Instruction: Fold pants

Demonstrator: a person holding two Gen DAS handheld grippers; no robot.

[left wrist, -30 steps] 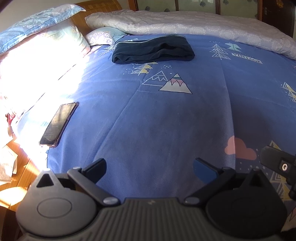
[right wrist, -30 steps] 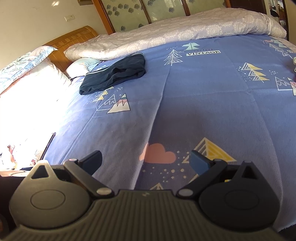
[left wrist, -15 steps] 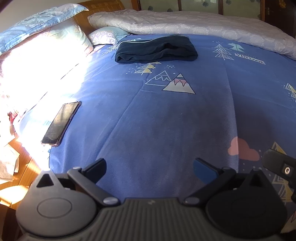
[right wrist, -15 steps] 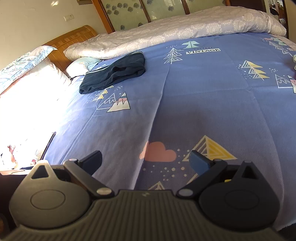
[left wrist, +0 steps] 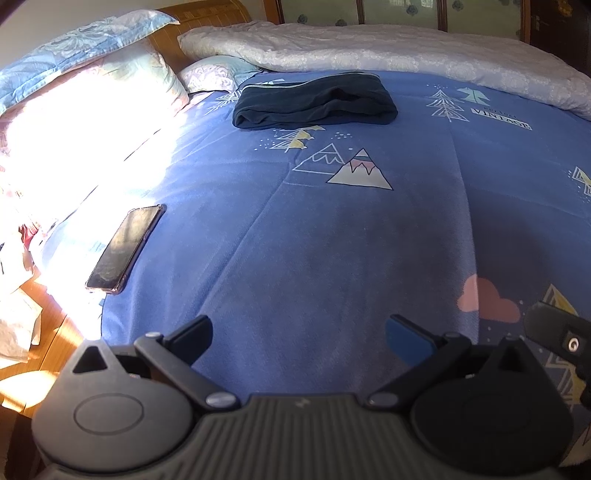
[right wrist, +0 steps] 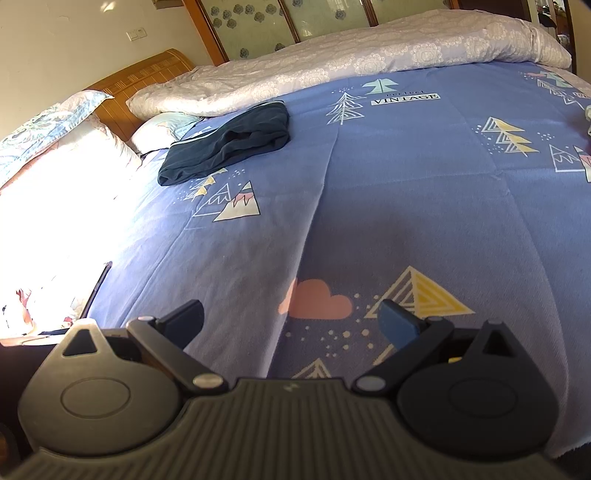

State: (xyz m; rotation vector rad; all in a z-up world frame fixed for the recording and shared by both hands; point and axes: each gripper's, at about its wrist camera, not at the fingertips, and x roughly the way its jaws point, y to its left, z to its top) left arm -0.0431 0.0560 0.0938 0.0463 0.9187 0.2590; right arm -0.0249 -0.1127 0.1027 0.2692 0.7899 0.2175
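The pants (left wrist: 316, 101) lie folded into a dark navy bundle on the far part of the blue sheet (left wrist: 332, 240), just in front of the pale quilt (left wrist: 388, 51) rolled along the far edge and near the pillows (left wrist: 110, 74) by the wooden headboard (left wrist: 207, 14). In the right wrist view the same bundle (right wrist: 229, 144) sits at the upper left, above a printed mountain motif. Both grippers are low at the near edge of the bed, well apart from the pants. The left gripper (left wrist: 299, 332) has its fingers spread wide with nothing between them but bare sheet. The right gripper (right wrist: 291, 319) is likewise spread, empty, over a pink cloud print. A phone (left wrist: 123, 249) lies face up on the sheet's left side, at the edge of a patch of strong sunlight. At the right edge of the left wrist view, part of the other gripper's black body shows.
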